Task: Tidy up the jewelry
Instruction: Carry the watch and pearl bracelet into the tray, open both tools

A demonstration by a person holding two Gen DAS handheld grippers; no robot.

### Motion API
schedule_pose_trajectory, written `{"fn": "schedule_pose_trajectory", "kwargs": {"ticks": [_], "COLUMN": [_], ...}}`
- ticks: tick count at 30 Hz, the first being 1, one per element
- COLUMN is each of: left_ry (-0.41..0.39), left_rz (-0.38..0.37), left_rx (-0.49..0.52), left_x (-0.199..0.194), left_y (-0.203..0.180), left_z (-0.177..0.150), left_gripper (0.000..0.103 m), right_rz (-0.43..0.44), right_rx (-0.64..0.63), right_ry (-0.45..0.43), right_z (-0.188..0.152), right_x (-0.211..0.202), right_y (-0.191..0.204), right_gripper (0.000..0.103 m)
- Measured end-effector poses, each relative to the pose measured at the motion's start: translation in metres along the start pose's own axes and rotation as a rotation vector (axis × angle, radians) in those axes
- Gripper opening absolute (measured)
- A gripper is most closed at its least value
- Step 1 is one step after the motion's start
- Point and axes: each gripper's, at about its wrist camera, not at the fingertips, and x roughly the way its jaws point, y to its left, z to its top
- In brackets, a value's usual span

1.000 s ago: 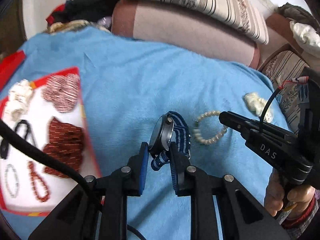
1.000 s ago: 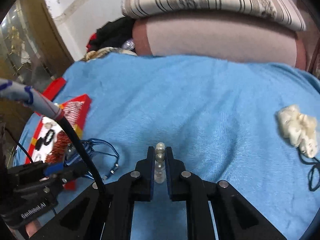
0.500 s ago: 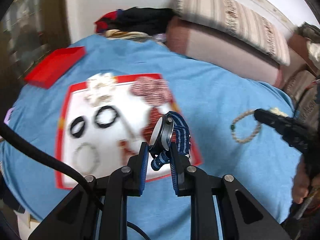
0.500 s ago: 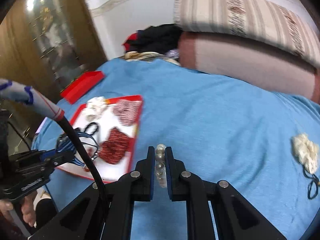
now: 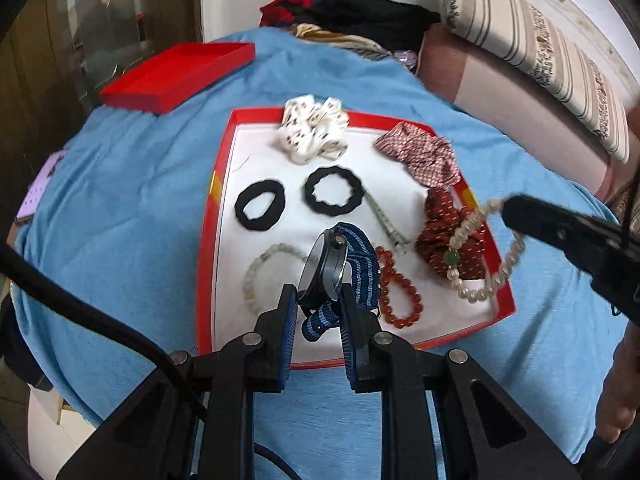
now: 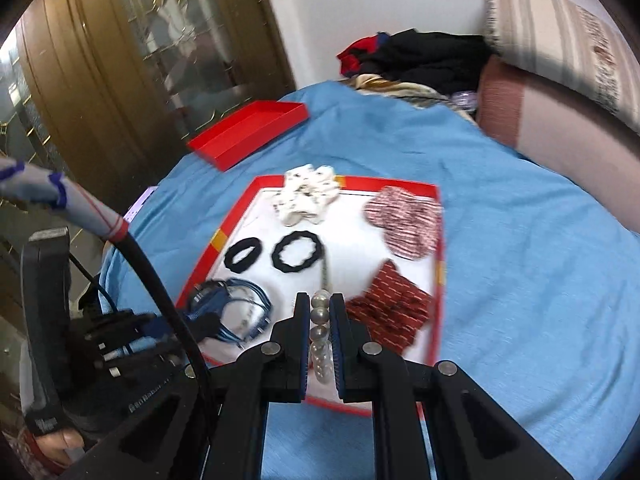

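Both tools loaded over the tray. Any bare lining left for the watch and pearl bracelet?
Tray: bare lining along the near edge, below the red bead bracelet, and in the far-left corner beside the white scrunchie. Crowded along the right edge: dark red scrunchie, checked scrunchie.

A red-rimmed tray [image 5: 208, 240] with a white floor lies on a light blue bedspread [image 5: 120, 208]. In the tray are two black hair ties [image 5: 334, 191], a white scrunchie with dark specks [image 5: 314, 130], a red-and-white checked scrunchie [image 5: 420, 152] and a dark red one with pale dashes [image 5: 440, 216]. Over the tray hang a watch [image 5: 324, 268] on a blue striped strap and a pearl bracelet [image 5: 472, 260] with one green bead.
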Motion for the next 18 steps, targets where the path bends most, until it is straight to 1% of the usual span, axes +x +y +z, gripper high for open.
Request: {"fn": "schedule_pose_trajectory", "kwargs": {"ticks": [7,11,16,18], "left_ry": [0.023,0.028,0.032,0.033], "left_rz": [-0.021,-0.026,-0.026,-0.019], "left_rx": [-0.037,-0.047,-0.042,-0.034], "left_x": [0.017,0.025,0.030,0.031], "left_y": [0.013,0.015,0.014,0.013], "left_z": [0.000,0.004,0.005,0.005], "left_gripper": [0.020,0.020,0.020,0.020], "right_rz": [-0.013,-0.040,-0.104,-0.113], "right_rx": [-0.004,0.015,0.036,0.052], "right_ry": [0.007,0.036,0.080,0.093], "right_z": [0.026,0.038,0.041,0.041], "right_x": [0.028,0.056,0.087,0.094], "right_y": [0.006,-0.004,-0.027,-0.036], "right_gripper": [0.010,0.010,0.010,0.010]}}
